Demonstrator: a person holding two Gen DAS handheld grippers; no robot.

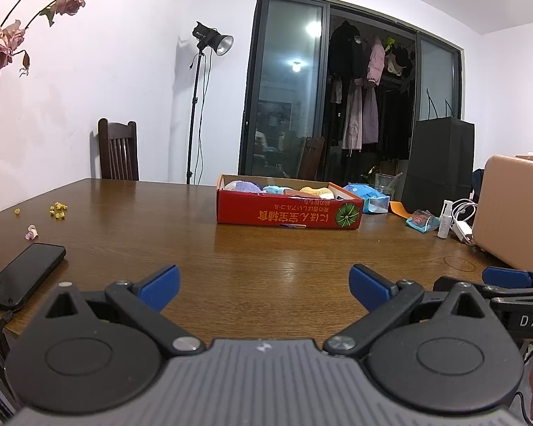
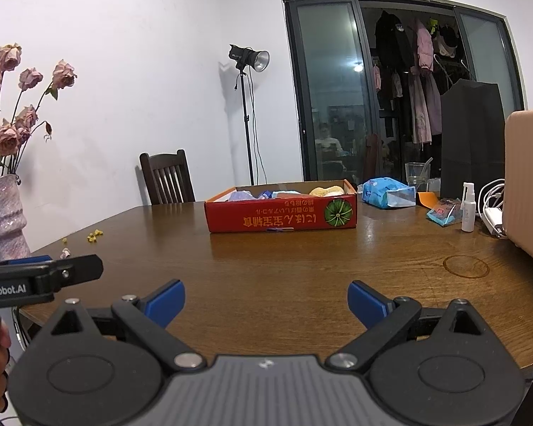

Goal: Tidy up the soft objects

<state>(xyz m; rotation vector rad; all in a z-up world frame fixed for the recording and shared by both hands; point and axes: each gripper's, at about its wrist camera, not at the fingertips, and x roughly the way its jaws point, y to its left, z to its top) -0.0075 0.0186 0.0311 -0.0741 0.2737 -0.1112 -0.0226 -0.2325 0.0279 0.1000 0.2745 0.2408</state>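
Note:
A red cardboard box (image 1: 287, 213) (image 2: 280, 213) stands on the brown wooden table (image 1: 231, 259) (image 2: 284, 266), far from both grippers. Several soft items lie inside it: a purple one (image 1: 247, 186), a light blue one (image 1: 275, 189) and a yellow one (image 1: 314, 190) (image 2: 327, 190). My left gripper (image 1: 264, 285) hovers open over the near table edge with nothing between its blue pads. My right gripper (image 2: 266, 301) is open too and holds nothing. Each gripper shows at the side of the other's view.
A black phone (image 1: 26, 271) lies at the near left. A blue tissue pack (image 2: 387, 191), a glass (image 2: 415, 174), a white spray bottle (image 2: 468, 209), cables and a tan case (image 2: 529, 184) crowd the right. A vase of dried roses (image 2: 3, 213) and a chair (image 2: 167, 177) stand left.

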